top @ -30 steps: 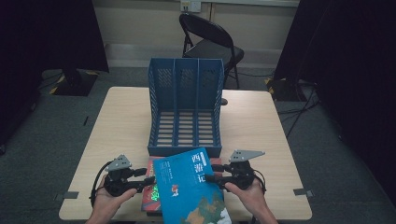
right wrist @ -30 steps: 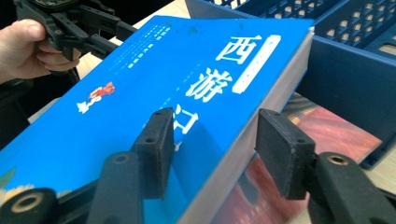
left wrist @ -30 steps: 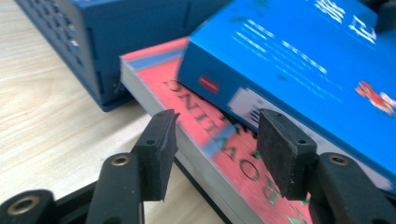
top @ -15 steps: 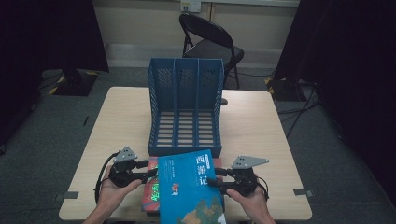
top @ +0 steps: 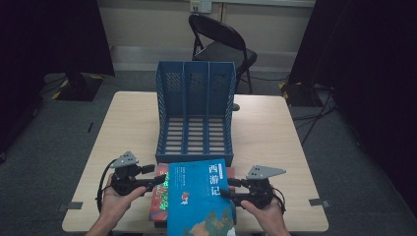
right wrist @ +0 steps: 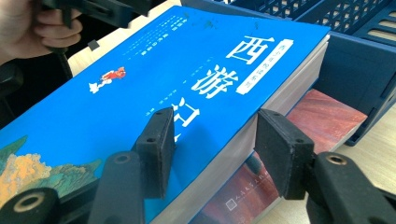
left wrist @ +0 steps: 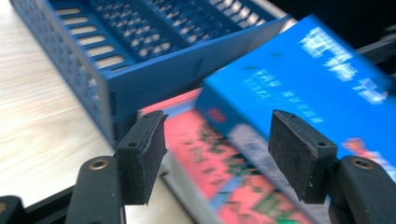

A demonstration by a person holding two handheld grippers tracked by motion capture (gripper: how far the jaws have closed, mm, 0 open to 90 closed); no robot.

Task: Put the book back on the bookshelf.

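A thick blue book with white Chinese characters lies tilted on a stack of red books, in front of the blue three-slot file rack. My right gripper is shut on the blue book's right edge: in the right gripper view one pad rests on the cover and the other sits under the page block. That side is lifted off a dark red book. My left gripper stands open at the book's left edge. Its jaws straddle the spine corner of the blue book and a red cover.
The rack's front wall stands just behind the books. A black folding chair is beyond the table's far edge. Bare wood table lies to either side of the rack. A person's hands hold both grippers at the near edge.
The blue book has turned from skewed to square with the rack and shifted slightly right. Both grippers moved with it, the left one coming in toward the book's left edge.
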